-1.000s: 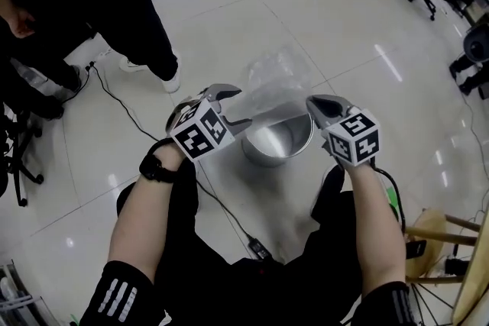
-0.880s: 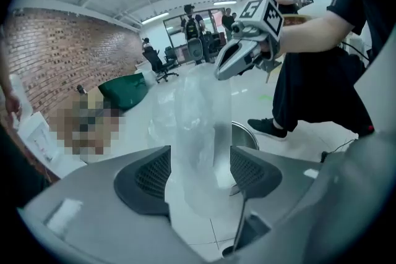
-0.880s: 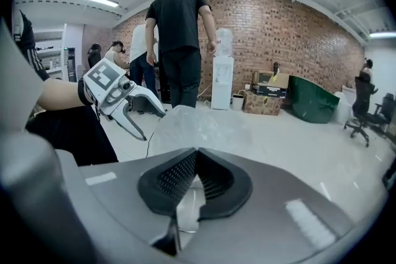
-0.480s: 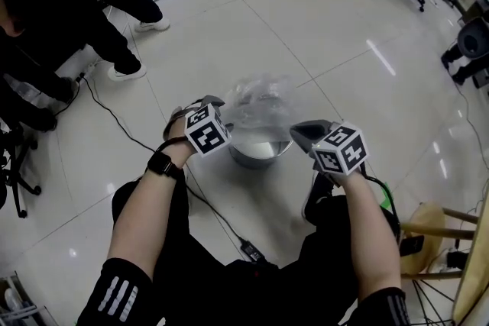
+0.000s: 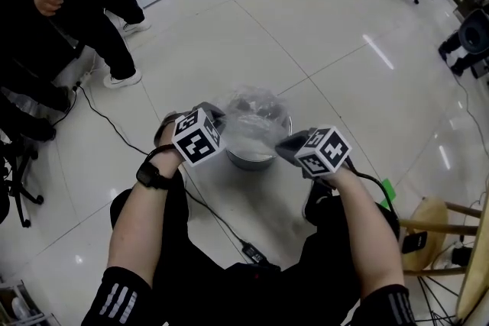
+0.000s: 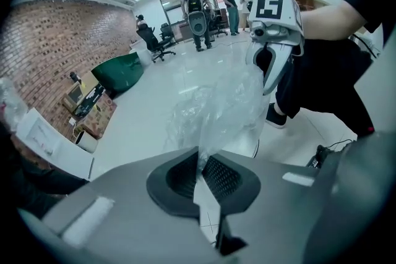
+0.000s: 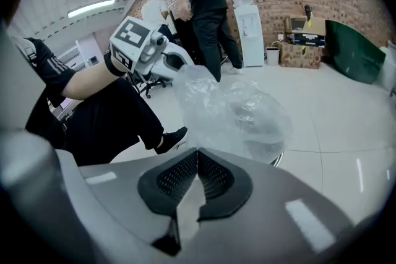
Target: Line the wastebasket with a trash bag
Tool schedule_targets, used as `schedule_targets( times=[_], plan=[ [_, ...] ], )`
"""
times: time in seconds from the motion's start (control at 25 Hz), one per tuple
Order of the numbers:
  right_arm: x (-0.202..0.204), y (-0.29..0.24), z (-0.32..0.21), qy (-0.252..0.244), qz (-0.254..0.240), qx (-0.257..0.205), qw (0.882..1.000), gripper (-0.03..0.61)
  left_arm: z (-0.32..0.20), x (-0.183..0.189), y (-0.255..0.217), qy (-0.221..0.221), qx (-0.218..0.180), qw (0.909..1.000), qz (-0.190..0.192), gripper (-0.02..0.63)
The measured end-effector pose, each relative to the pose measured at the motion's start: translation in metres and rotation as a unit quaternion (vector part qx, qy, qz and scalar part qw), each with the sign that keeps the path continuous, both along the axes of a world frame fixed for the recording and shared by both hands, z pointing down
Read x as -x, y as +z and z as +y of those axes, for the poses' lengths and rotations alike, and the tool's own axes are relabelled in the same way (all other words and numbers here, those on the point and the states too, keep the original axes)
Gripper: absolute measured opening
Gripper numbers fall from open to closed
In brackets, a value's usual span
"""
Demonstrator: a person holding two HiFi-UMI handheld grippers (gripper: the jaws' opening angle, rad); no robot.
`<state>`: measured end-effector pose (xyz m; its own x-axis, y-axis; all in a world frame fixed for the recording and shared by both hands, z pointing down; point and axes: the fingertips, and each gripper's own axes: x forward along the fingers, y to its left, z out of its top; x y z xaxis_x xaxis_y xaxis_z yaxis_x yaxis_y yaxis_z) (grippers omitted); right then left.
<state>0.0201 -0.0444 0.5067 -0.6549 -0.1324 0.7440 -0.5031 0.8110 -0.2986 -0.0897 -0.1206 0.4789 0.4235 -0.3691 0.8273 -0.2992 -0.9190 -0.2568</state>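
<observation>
I am holding the clear trash bag (image 5: 248,112) over the steel wastebasket (image 5: 252,159), which is standing upright on the white tiled floor (image 5: 321,34) just ahead of my knees. My left gripper (image 5: 219,115) is pinching the bag's film at the basket's left side. Its jaws have just been closing, and they are pressing together on a fold of the plastic. My right gripper (image 5: 281,146) is sitting at the basket's right side, its jaws likewise squeezed together with the bag's edge running into their tips. Between the two, the bag is billowing in a crumpled mound across the basket's mouth, hiding most of the inside. A black cable (image 5: 107,118) is trailing over the floor by my left leg, and a person (image 5: 84,4) in dark clothes is standing well off to the left
</observation>
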Motion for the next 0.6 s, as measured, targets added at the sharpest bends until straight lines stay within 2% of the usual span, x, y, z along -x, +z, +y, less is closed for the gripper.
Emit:
schedule_targets(
  times=[0.12, 0.4, 0.6],
  plan=[
    [0.0, 0.003, 0.006, -0.016, 0.0, 0.017, 1.0, 0.008, 0.004, 0.006, -0.01, 0.01, 0.012, 0.9999, -0.002, -0.005],
    [0.024, 0.004, 0.041, -0.088, -0.037, 0.079, 0.992, 0.008, 0.026, 0.012, -0.027, 0.036, 0.046, 0.9983, 0.006, -0.005],
    [0.018, 0.01, 0.026, -0.061, -0.027, 0.073, 0.995, 0.008, 0.018, 0.017, -0.018, 0.014, 0.059, 0.9981, -0.008, -0.003]
  ],
)
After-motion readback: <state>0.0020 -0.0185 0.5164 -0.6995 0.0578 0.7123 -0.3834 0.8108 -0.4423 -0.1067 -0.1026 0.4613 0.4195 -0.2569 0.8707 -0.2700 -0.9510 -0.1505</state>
